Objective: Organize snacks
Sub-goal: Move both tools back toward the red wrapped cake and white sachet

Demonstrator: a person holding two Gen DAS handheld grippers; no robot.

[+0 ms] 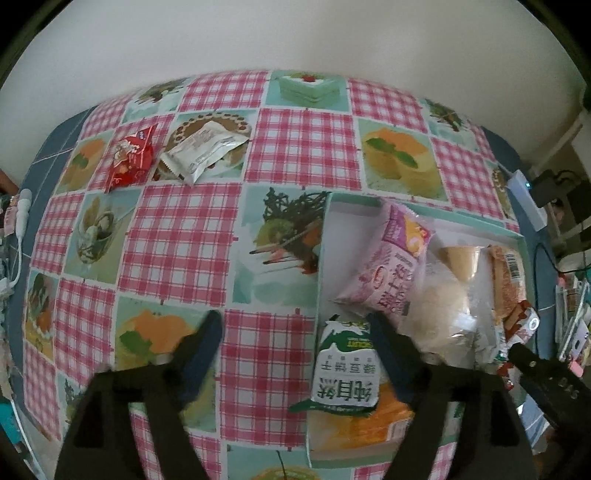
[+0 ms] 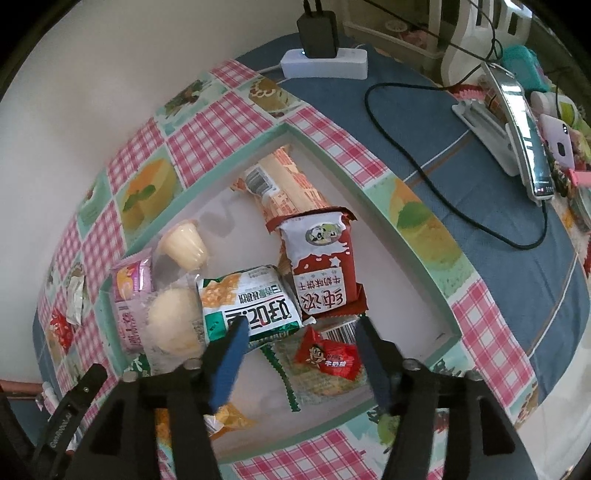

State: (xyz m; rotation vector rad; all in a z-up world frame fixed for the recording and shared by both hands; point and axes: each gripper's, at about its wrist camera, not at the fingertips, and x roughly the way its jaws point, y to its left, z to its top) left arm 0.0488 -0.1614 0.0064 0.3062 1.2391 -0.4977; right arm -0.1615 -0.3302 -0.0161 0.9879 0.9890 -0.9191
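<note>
Pink-checked tablecloth (image 1: 303,147) with snacks partly gathered in a mint-rimmed box (image 2: 417,221).

Both tongs are seen spread with nothing pinched: the left gripper (image 1: 295,321) at lower centre beside a green-and-white biscuit packet (image 1: 345,369), the right gripper (image 2: 301,326) over a small red candy (image 2: 328,356). A red packet (image 1: 129,158) and a silver packet (image 1: 203,149) are left outside the box, upper left of the left wrist view.

Plain white wall (image 1: 295,33), checked tablecloth (image 1: 303,147), white chair (image 2: 476,33)
</note>
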